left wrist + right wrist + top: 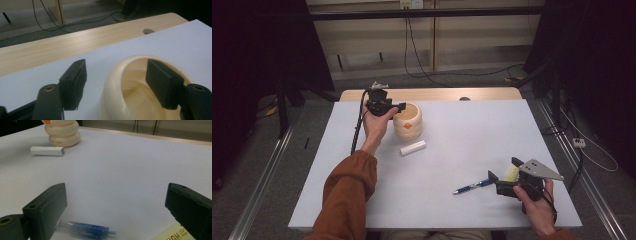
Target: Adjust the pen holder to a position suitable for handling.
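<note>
The left tongs [400, 107] sit at the far left part of the desk [472, 145], straddling the rim of a cream ribbed cup [408, 122]. In the left gripper view one black jaw hangs outside the cup [117, 82] over the white desk surface [175, 40], and the other reaches down inside the hollow, close to the inner wall. The jaws are partly open; a clear gap shows between the outer jaw and the rim, and whether the inner jaw touches the wall cannot be told, so the pads do not clamp the wall. The cup stands upright near the far edge of the white surface, with a wooden strip [75, 42] behind it. Just in front of the cup lies a small white stick-shaped block [412, 148], apart from it; the right gripper view shows the same block [47, 151] lying flat beside the cup's base [63, 135]. The right tongs [502, 174] rest low at the near right of the desk, jaws spread wide with nothing between them. A blue pen [472, 187] lies on the desk just to their left, seen blurred under the jaws as a blue barrel [87, 230]. A yellow label [172, 233] on that gripper shows at the bottom right of the right gripper view.
</note>
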Tool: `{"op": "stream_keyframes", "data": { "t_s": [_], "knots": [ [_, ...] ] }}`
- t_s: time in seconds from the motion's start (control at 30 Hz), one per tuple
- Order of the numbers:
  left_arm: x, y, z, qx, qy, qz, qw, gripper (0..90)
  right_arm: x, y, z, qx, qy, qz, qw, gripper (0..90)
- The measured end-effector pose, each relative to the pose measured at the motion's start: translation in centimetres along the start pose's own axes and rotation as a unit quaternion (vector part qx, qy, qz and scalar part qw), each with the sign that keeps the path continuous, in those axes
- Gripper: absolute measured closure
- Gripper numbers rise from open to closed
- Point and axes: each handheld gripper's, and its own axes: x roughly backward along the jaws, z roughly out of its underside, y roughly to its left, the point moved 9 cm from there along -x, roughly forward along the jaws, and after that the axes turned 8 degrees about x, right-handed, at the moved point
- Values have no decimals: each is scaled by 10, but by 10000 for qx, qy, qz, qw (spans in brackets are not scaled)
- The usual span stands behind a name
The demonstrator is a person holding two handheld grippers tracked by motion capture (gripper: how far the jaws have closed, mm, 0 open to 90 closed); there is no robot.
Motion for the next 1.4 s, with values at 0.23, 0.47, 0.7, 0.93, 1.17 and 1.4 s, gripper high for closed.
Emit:
{"op": "stream_keyframes", "data": {
  "t_s": [0.23, 0.47, 0.7, 0.93, 1.17, 1.4],
  "knots": [
    [-6, 1, 6, 32, 220, 25, 9997, 453, -1, 0, 0, -1, 14, -11, 10000, 36],
    [-13, 0, 15, 41, 461, 38, 9989, 553, -1, 0, 0, 18, 5, -14, 10000, 36],
    [-12, 2, 16, 76, 525, 3, 9986, 688, -1, 0, 1, 0, 47, -27, 10000, 36],
    [-11, 4, 15, 172, 557, 1, 9983, 732, -1, 1, 1, 39, 55, -28, 10000, 36],
    [-9, 7, 14, 281, 535, -38, 9982, 738, -1, 0, 1, 21, 50, -23, 10000, 36],
    [1, 5, 5, 345, 344, 42, 9988, 741, -1, 1, 1, 18, 43, -30, 10000, 36]
  ]
}}
